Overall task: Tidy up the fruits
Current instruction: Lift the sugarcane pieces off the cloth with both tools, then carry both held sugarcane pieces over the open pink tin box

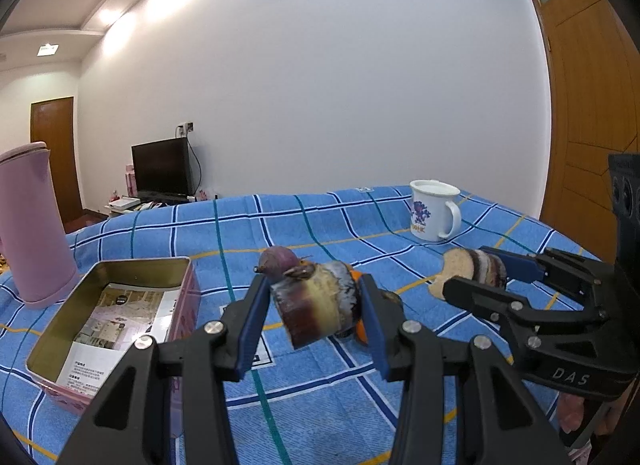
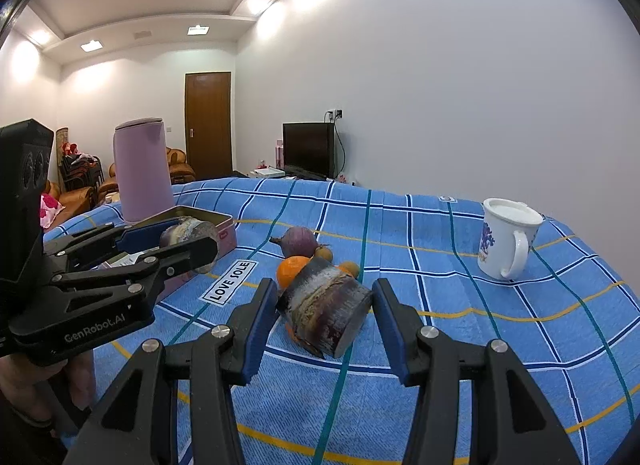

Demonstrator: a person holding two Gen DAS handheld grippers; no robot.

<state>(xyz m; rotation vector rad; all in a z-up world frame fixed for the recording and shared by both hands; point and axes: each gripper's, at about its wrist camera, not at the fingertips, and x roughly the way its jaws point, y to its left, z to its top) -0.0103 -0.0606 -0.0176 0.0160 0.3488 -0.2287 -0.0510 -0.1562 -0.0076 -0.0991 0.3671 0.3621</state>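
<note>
A cut piece of sugarcane [image 1: 316,305], purple and yellow, sits clamped between the blue pads of my left gripper [image 1: 312,285], just right of the open tin box [image 1: 180,305]. My right gripper [image 2: 324,289] is shut on a second sugarcane piece [image 2: 326,315] above the blue checked cloth [image 2: 440,305]. Each view shows the other gripper from the side with its piece: the right gripper [image 1: 468,269] and the left gripper [image 2: 192,235]. Behind the held pieces lie a purple round fruit [image 2: 300,241], an orange [image 2: 292,270] and two small brown fruits [image 2: 324,253].
The tin box [image 2: 226,225] holds printed paper. A tall pink jug [image 1: 32,225] stands behind it at the left. A white mug [image 2: 508,241] with a purple print stands at the right. A television and doors are beyond the table's far edge.
</note>
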